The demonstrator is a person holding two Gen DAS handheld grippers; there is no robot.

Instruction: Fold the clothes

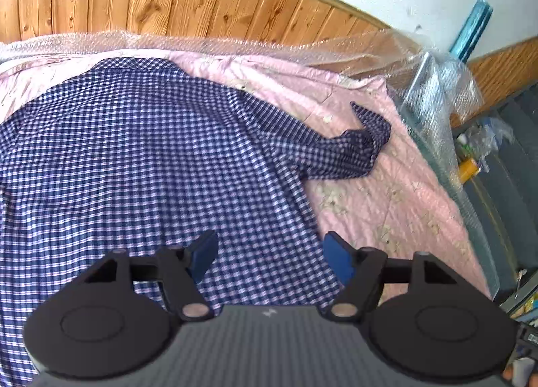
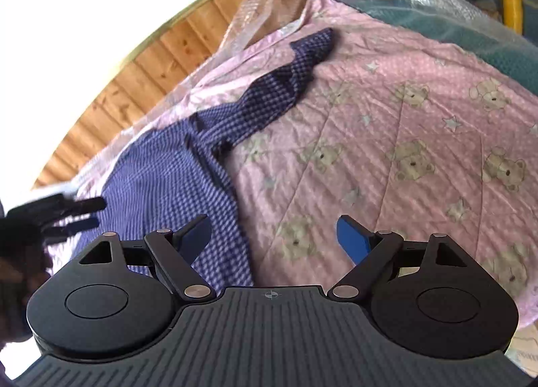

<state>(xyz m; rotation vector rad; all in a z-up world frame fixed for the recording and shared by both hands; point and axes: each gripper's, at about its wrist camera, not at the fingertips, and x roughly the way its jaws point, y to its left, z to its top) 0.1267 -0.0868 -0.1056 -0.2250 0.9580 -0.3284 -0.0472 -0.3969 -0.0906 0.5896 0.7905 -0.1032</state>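
Blue-and-white checked cotton identifies the workpiece: a shirt (image 1: 141, 152) spread flat on the pink quilt (image 1: 386, 205), directly beneath and ahead of the left gripper (image 1: 269, 252). Its jaws stand spread, with nothing between the blue pads (image 1: 338, 257); the cloth below them is not pinched. One sleeve (image 1: 353, 148) lies bunched and twisted ahead and to the right of that tool, out on the quilt and clear of the shirt body.

In the right wrist view, the right gripper (image 2: 274, 239) is likewise spread wide and empty. The shirt's side edge (image 2: 232, 205) runs just below its left-hand pad, and the sleeve trails away ahead of it, toward the wooden headboard (image 2: 141, 74). The other gripper shows blurred at the left of this view.

Step in hand, as judged: the garment is laid out and neither tool grips it, so the folding proper has not begun. The next move probably calls for lowering one tool onto the loose sleeve, closing the pads on its cuff end, and carrying it across the shirt body. The twisted cloth may need straightening first, or the fold will trap a crease
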